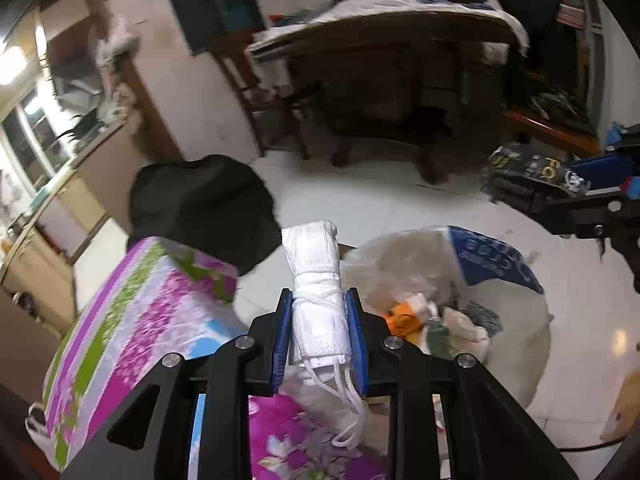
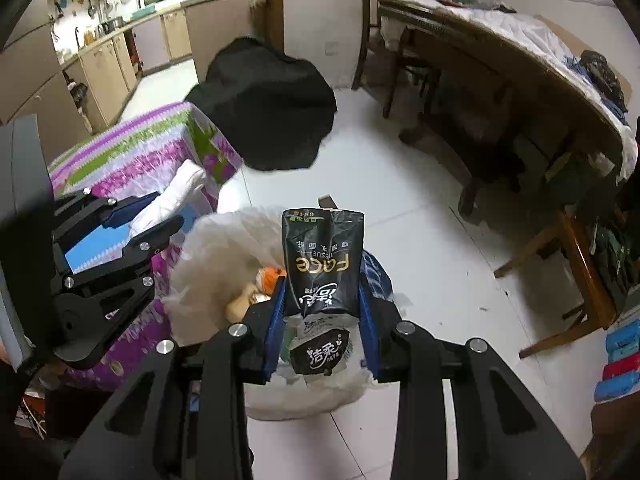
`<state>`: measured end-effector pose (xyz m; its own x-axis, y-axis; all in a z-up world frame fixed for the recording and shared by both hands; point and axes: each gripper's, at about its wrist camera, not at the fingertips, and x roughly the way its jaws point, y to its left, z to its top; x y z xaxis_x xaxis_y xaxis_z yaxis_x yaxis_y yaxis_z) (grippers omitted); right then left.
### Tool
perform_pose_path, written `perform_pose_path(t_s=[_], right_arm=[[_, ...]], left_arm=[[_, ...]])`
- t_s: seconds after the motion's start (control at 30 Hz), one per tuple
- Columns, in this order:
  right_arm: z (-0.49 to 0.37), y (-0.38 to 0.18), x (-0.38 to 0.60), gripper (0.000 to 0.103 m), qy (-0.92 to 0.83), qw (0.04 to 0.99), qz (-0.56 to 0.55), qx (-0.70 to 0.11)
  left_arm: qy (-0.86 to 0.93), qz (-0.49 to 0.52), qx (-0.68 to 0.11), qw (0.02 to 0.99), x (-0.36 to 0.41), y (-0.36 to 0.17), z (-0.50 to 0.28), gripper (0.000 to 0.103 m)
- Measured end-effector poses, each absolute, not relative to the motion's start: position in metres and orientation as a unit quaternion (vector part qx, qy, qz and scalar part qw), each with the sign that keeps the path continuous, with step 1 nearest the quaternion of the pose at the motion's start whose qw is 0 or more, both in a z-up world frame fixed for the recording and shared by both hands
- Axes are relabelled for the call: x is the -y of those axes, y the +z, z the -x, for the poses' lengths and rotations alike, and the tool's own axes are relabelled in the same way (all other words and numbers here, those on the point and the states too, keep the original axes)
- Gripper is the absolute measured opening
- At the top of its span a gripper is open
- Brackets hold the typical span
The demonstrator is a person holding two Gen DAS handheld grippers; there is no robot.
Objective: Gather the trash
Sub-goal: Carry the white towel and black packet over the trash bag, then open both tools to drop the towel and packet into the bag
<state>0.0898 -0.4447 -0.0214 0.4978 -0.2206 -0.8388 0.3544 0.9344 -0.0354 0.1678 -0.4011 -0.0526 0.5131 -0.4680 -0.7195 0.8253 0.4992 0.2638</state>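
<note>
Over the translucent white plastic trash bag (image 2: 192, 264) holding orange and crumpled scraps, the left gripper (image 1: 319, 312) pinches a rolled white face mask (image 1: 316, 280) while the right gripper (image 2: 324, 296) clamps a black tissue wrapper (image 2: 324, 264).

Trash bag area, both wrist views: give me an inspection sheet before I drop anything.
Surface: white tiled floor; small dark specks on it.
Job's things: open white trash bag on the floor, already part filled; rolled white face mask; black tissue packet.
Clutter: black cloth draped over the floral-covered furniture beside the bag; clothes piled on the round wooden table.
Grippers: left gripper shut on the mask; right gripper shut on the packet; both above or near the bag mouth.
Cables: nothing seen for certain.
Surroundings: kitchen cabinets behind, wooden chair at the table.
</note>
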Motion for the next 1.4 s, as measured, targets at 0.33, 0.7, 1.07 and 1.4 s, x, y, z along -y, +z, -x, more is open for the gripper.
perform_pose_path(t_s=[0.33,0.7,1.07,1.4], right_arm=[[-0.093,-0.038,0.449,0.032,-0.159,0.850,-0.076,-0.496],[-0.096,-0.040,0.448,0.032,-0.154,0.848,-0.075,-0.502],[-0.102,-0.055,0.452,0.042,-0.144,0.844,-0.087,-0.509],[-0.105,-0.054,0.454,0.042,-0.144,0.849,-0.097,-0.499]], left_arm=[[-0.412,-0.339,-0.301,0.790,0.405,-0.083,-0.165,0.027],[-0.414,-0.341,-0.302,0.788,0.402,-0.082,-0.168,0.028],[-0.412,-0.330,-0.320,0.787,0.400,-0.086,-0.181,0.053],[-0.406,-0.327,-0.326,0.789,0.396,-0.090,-0.185,0.053]])
